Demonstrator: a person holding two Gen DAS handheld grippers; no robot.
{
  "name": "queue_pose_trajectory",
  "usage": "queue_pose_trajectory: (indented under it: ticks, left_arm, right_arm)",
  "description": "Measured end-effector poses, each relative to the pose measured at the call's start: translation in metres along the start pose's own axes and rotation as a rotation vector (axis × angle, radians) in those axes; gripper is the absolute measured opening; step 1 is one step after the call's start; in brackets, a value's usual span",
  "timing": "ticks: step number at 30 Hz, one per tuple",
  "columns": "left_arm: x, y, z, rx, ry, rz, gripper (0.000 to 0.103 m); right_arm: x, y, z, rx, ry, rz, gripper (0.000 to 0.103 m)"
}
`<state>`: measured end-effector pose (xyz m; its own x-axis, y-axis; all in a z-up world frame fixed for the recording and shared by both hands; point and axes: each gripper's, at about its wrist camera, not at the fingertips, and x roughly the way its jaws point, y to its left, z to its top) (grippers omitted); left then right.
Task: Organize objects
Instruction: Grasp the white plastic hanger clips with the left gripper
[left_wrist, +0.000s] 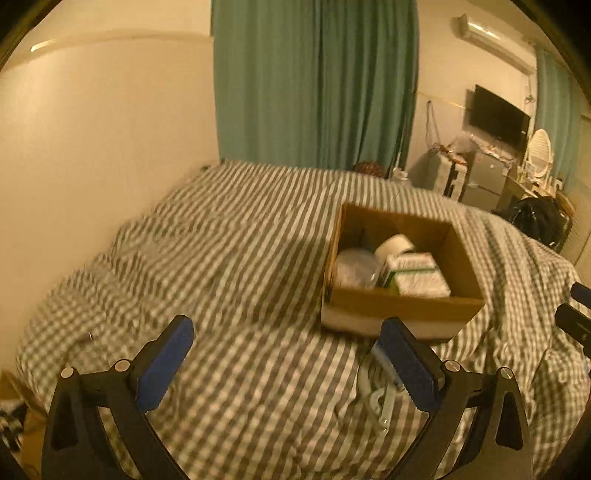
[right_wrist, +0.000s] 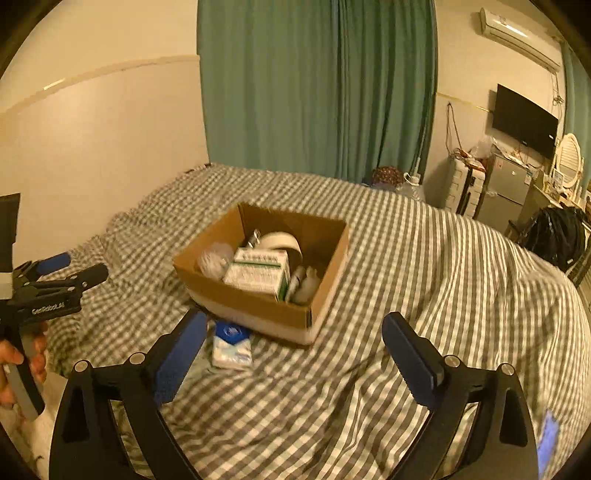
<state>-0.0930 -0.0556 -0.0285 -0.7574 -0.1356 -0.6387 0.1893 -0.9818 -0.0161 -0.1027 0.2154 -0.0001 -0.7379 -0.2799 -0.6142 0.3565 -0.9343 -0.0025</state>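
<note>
The only legible marking was white lettering resembling "GenRobot.AI" on the black body of the left gripper (right_wrist: 70, 269), seen in the right wrist view. Print on the green-and-white carton (right_wrist: 258, 273) inside the cardboard box (right_wrist: 258, 306) was too blurred to read.

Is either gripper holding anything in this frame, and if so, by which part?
Nothing is held. The left gripper and right gripper are both open and empty above the grey-and-white checked bedspread, short of the open brown cardboard box.
</note>
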Motion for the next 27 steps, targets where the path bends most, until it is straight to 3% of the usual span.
queue_pose_trajectory:
  ticks: [10,19,27]
  left_arm:
    - [0.056,-0.012,-0.061,-0.029,0.158,0.007,0.103]
    - [0.077,-0.041,-0.080,0.043,0.179,-0.005,0.103]
    - [0.097,-0.084,-0.087,0.136,0.200,-0.076,0.103]
  right_arm:
    - [0.072,-0.015,-0.054,0.021,0.103,-0.022,0.096]
    - [0.101,-0.010,-0.071,-0.015,0.126,-0.042,0.096]
    - [0.117,-0.011,-0.081,0.002,0.172,-0.036,0.096]
